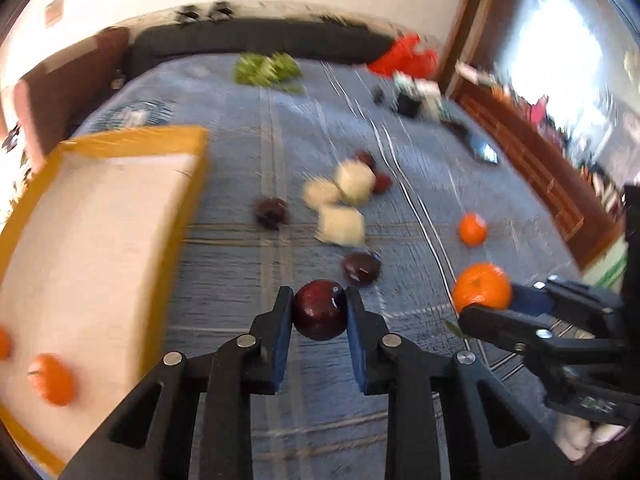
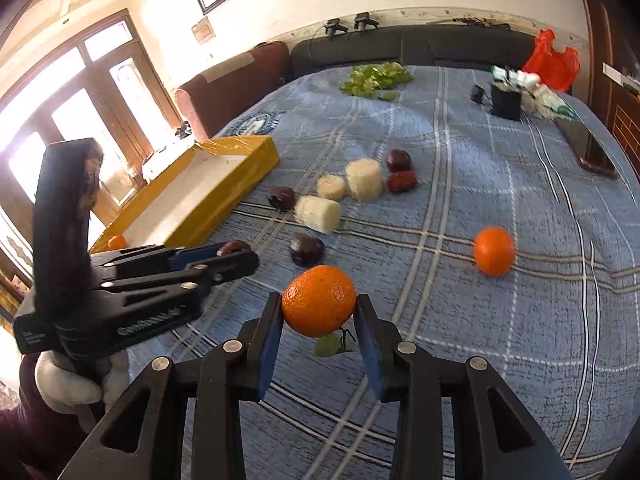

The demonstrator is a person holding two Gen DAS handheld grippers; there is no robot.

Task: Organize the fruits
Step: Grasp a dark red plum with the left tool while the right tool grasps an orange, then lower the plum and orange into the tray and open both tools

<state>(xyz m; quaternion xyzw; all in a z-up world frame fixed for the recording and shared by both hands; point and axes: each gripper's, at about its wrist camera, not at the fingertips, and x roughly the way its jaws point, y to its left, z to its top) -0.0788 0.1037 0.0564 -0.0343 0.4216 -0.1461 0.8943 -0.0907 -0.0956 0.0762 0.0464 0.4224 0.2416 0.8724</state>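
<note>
My left gripper [image 1: 320, 312] is shut on a dark red plum [image 1: 320, 310], held above the blue checked bedspread [image 1: 240, 280], just right of the yellow-rimmed box [image 1: 132, 140]. The box holds an orange [image 1: 52, 378]. My right gripper [image 2: 318, 308] is shut on an orange [image 2: 319, 300]; it shows in the left wrist view [image 1: 482, 286] too. The left gripper [image 2: 236, 252] shows at the left of the right wrist view. A loose orange [image 2: 494, 251], several plums [image 2: 307, 249] and three white foam fruit sleeves [image 2: 318, 214] lie on the bed.
Green leaves [image 2: 374, 78], a red plastic bag [image 2: 552, 60], a black holder [image 2: 506, 100] and a dark phone-like slab [image 2: 592, 148] lie at the bed's far end. A dark sofa back [image 2: 400, 46] runs behind. A small green leaf [image 2: 330, 346] lies under the right gripper.
</note>
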